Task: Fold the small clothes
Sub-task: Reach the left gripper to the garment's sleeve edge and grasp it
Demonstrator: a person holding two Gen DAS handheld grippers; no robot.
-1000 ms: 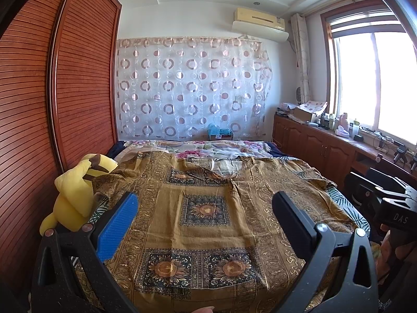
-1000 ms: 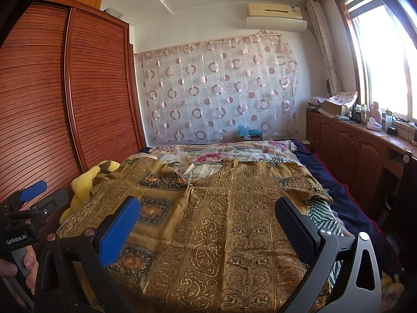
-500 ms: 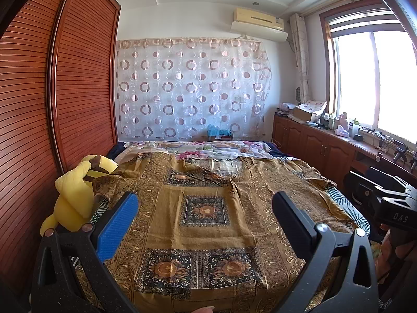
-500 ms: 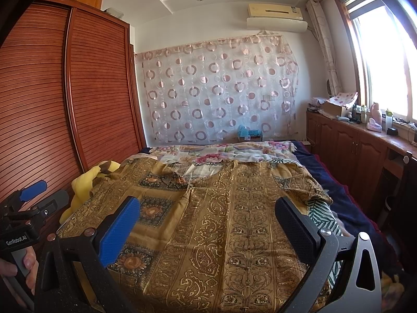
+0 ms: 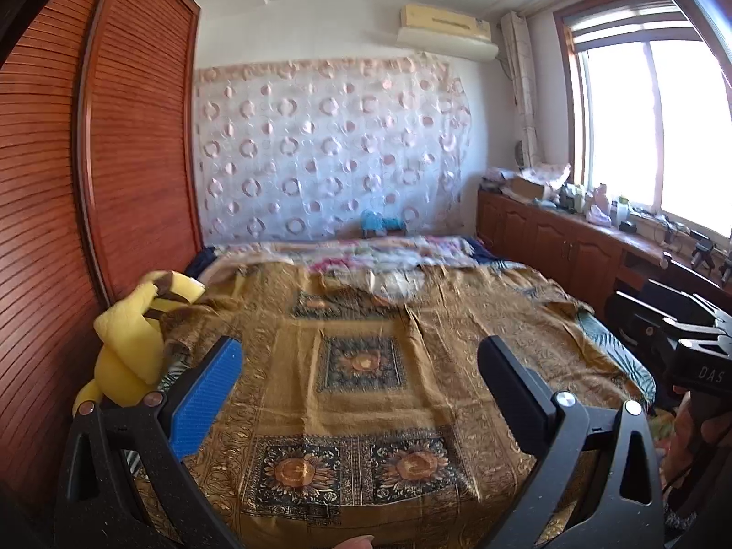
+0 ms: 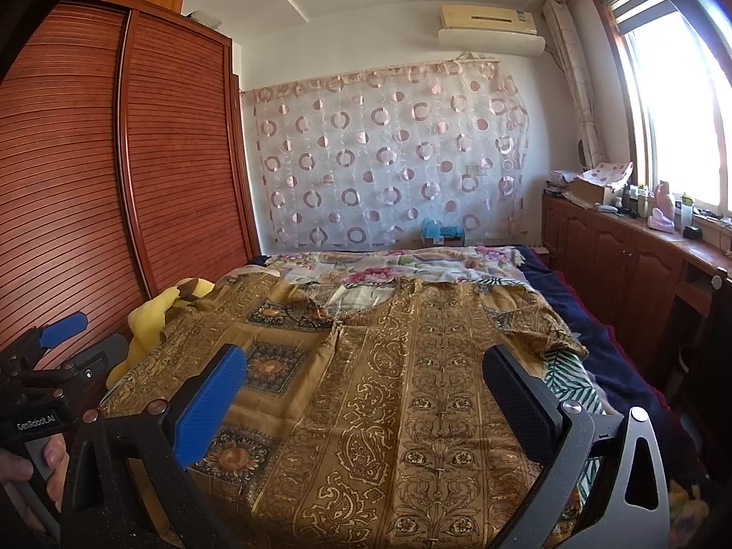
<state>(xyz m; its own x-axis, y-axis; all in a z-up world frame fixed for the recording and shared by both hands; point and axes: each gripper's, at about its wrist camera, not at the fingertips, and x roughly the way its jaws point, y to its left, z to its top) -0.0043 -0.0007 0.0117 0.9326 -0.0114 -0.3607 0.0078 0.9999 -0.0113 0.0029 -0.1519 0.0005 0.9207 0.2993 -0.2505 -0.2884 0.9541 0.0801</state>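
Note:
A brown-gold patterned garment (image 5: 366,393) lies spread flat over the bed, its neckline toward the far end; it also shows in the right wrist view (image 6: 411,389). My left gripper (image 5: 359,375) is open and empty, held above the garment's near hem. My right gripper (image 6: 366,382) is open and empty, above the garment's right half. The left gripper also shows at the left edge of the right wrist view (image 6: 50,357), and the right gripper's body at the right edge of the left wrist view (image 5: 681,347).
A yellow plush toy (image 5: 132,343) sits at the bed's left edge by the brown slatted wardrobe (image 5: 68,210). A floral sheet (image 6: 411,265) lies at the bed's far end. Wooden cabinets (image 6: 631,265) with clutter run under the window on the right.
The left wrist view has shifted a little and is now slightly blurred. The right gripper and the garment have not visibly moved.

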